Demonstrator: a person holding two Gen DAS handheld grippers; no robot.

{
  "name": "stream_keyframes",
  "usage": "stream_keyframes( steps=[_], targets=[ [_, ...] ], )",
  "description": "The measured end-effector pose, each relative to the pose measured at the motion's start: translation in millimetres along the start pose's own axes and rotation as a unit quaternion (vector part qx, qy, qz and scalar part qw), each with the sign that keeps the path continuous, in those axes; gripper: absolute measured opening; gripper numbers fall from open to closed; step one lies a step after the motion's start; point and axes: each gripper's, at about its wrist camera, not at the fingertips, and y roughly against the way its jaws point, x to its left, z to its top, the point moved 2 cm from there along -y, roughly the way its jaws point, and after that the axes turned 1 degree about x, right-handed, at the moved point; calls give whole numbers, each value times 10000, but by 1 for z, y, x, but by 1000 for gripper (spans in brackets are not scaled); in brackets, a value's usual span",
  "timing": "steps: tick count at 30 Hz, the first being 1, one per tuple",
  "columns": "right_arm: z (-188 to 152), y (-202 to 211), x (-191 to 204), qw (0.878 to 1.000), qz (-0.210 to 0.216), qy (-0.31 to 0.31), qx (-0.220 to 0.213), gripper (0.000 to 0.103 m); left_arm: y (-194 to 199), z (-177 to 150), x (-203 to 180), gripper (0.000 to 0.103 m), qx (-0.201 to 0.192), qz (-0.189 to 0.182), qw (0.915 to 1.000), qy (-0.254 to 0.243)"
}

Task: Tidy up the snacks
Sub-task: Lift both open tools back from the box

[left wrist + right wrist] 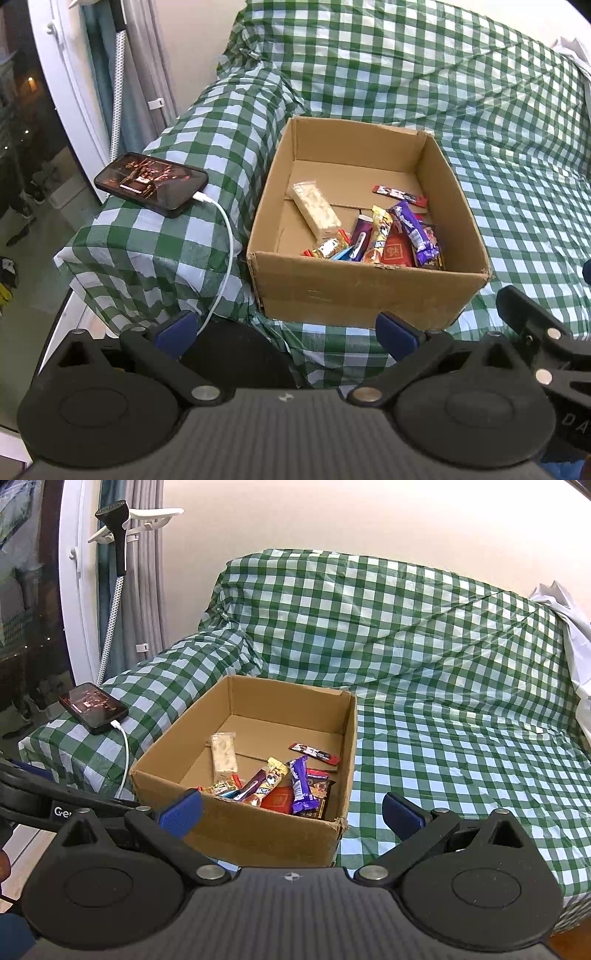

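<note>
Snacks (pixel 384 236) sit heaped in near corner of cardboard box (pixel 354 295), presumably gathered there for sorting. Box rests on checked sofa cover (pixel 480 110). Phone (pixel 151 183) left of box, charging. Left gripper (pixel 291 332), right gripper (pixel 291 812) hover before box, jaws spread wide, holding nothing.

left claw (pixel 286 328) | black frame, blue pads (pixel 397 332) (silver screws)

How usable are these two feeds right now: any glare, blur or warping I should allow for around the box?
Left wrist view: sharp and evenly lit; the box and snacks read clearly, the phone screen glows without glare, and fisheye bending bows the cover checks toward the edges. Right wrist view: equally sharp, box interior slightly shadowed along the near wall, sofa lines curved at the rim.
</note>
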Motion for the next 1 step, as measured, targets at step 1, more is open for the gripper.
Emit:
stream_keyframes(
  steps=[1],
  targets=[
    [1, 0, 0, 10000, 31, -6, -2, 102, 0, 1, -1, 103, -1, 16, 10000, -18]
  ],
)
